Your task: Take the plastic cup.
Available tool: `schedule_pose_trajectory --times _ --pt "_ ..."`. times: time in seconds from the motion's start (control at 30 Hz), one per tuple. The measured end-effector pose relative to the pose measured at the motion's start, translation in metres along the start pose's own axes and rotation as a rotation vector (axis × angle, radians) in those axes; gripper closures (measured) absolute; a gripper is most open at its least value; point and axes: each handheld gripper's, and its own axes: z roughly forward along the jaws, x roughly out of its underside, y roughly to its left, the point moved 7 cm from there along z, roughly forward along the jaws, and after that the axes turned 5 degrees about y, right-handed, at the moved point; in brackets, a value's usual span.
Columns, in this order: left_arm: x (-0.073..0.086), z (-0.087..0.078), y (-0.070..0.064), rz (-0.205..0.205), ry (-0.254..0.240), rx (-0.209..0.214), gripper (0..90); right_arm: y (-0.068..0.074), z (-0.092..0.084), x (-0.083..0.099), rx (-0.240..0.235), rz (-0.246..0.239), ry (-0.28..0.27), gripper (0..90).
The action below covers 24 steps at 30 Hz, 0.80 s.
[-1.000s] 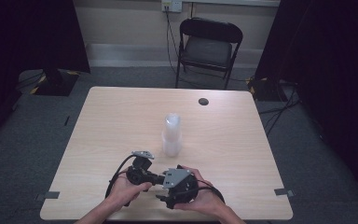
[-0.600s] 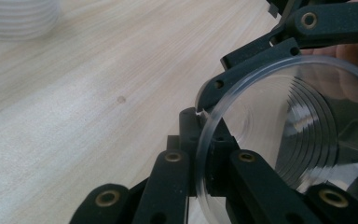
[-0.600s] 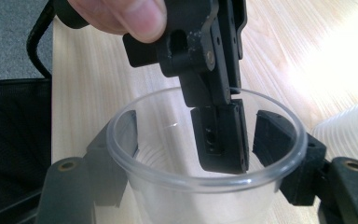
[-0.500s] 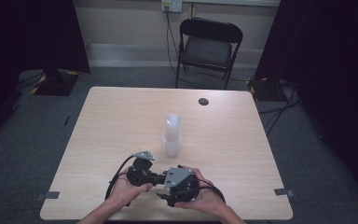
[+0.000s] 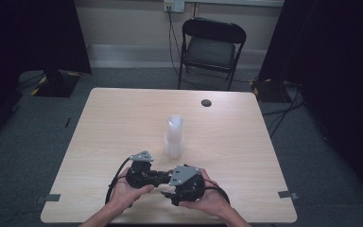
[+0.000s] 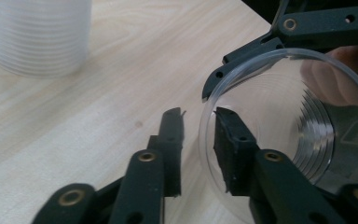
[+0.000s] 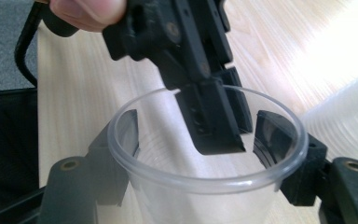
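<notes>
The left gripper [image 6: 198,140] has just been opening, its jaws loose astride the rim of the clear cup [image 7: 205,154]; the right gripper [image 7: 205,140] clamps the cup, so the handover looks done.

Left gripper [image 6: 198,135] jaws: have just been opening; they now stand apart astride the rim of the clear plastic cup [image 6: 279,121], one jaw inside the mouth, one outside, with a gap at the outer jaw.
Right gripper [image 7: 205,140] jaws: closed in about half a second ago; they now press the clear plastic cup's wall from both sides just under the rim.
</notes>
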Motion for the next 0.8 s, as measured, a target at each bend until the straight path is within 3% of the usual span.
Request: schedule_pose_trajectory --times 0.07,0.23,0.37,0.47,0.57,0.67,0.8 --pt "-0.001 0.0 0.001 -0.001 -0.017 -0.008 65.8 -0.001 0.0 0.0 0.004 0.003 -0.003 31.2" --pt "-0.005 -0.004 0.005 0.038 -0.064 -0.1 53.8 -0.009 -0.003 0.003 0.013 0.041 -0.005 31.2" --pt "-0.007 -0.006 0.005 0.056 -0.082 -0.117 47.5 -0.013 -0.004 0.004 0.026 0.058 -0.011 31.2" --pt "-0.008 -0.006 0.005 0.102 -0.106 -0.169 41.5 -0.015 -0.005 0.005 0.027 0.063 -0.014 31.3" --pt "-0.01 -0.007 0.003 0.138 -0.118 -0.19 34.9 -0.018 -0.006 0.006 0.041 0.076 -0.018 31.3" --pt "-0.011 -0.009 0.002 0.142 -0.126 -0.195 33.4 -0.019 -0.007 0.006 0.044 0.085 -0.021 31.3" --pt "-0.015 -0.016 0.004 0.117 -0.144 -0.2 27.4 -0.024 -0.012 0.007 0.051 0.106 -0.037 31.3"
